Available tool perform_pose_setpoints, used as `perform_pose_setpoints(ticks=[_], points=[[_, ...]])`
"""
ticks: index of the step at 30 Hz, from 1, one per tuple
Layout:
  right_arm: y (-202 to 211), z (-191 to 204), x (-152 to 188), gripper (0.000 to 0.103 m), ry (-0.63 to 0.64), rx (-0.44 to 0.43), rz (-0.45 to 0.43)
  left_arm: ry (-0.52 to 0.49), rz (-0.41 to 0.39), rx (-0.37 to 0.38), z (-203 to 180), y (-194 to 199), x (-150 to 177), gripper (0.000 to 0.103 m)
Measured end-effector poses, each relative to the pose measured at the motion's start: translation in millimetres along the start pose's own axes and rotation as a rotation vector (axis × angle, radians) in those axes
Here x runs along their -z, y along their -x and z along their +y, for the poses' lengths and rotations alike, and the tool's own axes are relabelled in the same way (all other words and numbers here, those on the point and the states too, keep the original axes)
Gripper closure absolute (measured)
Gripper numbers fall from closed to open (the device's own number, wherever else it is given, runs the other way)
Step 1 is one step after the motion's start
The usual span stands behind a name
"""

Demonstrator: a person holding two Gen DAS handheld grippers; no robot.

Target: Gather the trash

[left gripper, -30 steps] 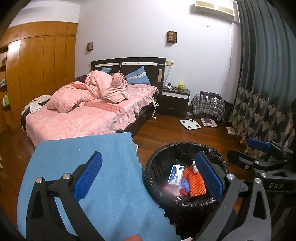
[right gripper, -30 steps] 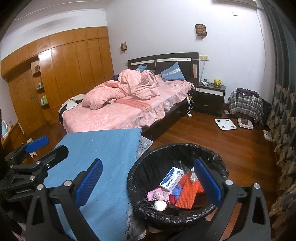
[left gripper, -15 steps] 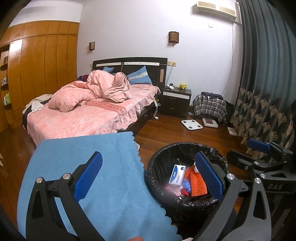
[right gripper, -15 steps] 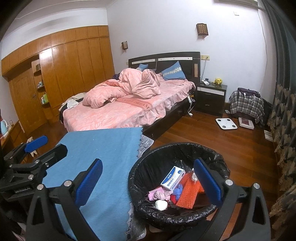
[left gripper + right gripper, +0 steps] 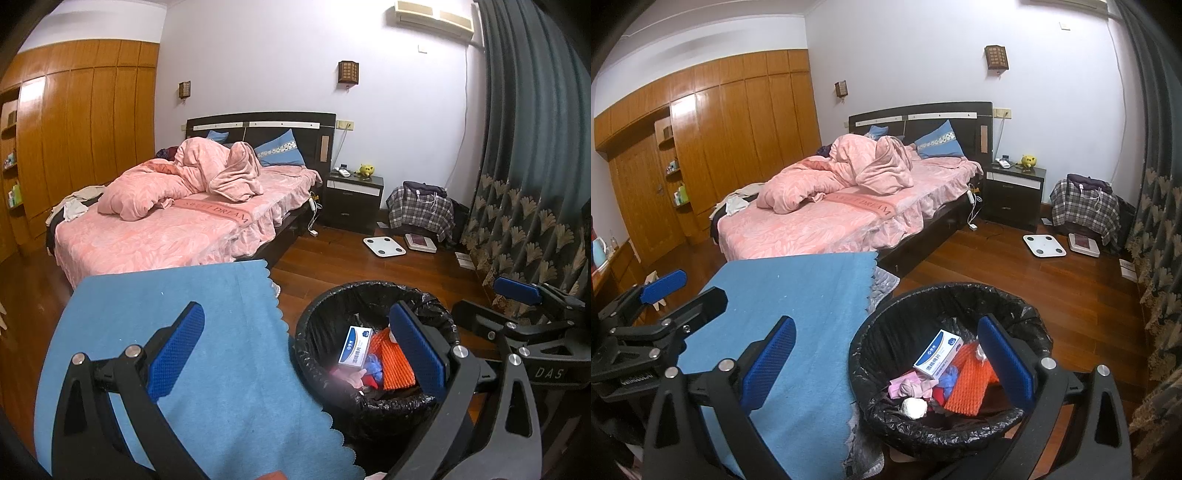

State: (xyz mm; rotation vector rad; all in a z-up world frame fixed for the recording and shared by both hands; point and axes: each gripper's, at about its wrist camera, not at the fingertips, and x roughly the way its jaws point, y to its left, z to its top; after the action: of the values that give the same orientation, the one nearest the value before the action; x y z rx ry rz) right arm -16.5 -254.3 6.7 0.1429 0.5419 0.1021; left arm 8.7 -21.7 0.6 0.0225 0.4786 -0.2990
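A bedroom seen from two hand-held claws held side by side above a worktop covered with a blue cloth (image 5: 166, 332). Just beside the cloth's scalloped edge stands a round trash bin (image 5: 1027, 325) lined with a black bag. Inside lie the collected pieces: a white and blue box (image 5: 938, 354), an orange ribbed sheet (image 5: 967, 387), pink crumpled material (image 5: 910, 386), a small white ball (image 5: 914, 408) and something blue (image 5: 948, 374) that is too tangled to name with confidence.

The left claw (image 5: 295, 350) is spread wide with nothing between its blue pads. The right claw (image 5: 886, 358) is likewise spread and empty, hanging over the near side of the bin.

Compared with a second ago, very little has changed: both views have crept slightly, so the bed (image 5: 166, 232) and the bin sit a touch differently in frame, yet the contents of the bin lie just as they did and both claws remain released. No loose trash shows on the visible part of the blue cloth. That suggests the last piece has already been dropped and the collecting is at or near its end; the near strip of the cloth is hidden behind the claw frames, so a leftover scrap there cannot be ruled out
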Motion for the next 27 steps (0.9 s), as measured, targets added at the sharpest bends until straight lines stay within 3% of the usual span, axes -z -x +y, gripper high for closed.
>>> perform_pose_setpoints(ticks=[27], points=[[-0.2,1.3,-1.5,0.006,0.002,0.001,0.001,0.001,0.002,-0.002,2.8,-0.5,0.1,0.005]])
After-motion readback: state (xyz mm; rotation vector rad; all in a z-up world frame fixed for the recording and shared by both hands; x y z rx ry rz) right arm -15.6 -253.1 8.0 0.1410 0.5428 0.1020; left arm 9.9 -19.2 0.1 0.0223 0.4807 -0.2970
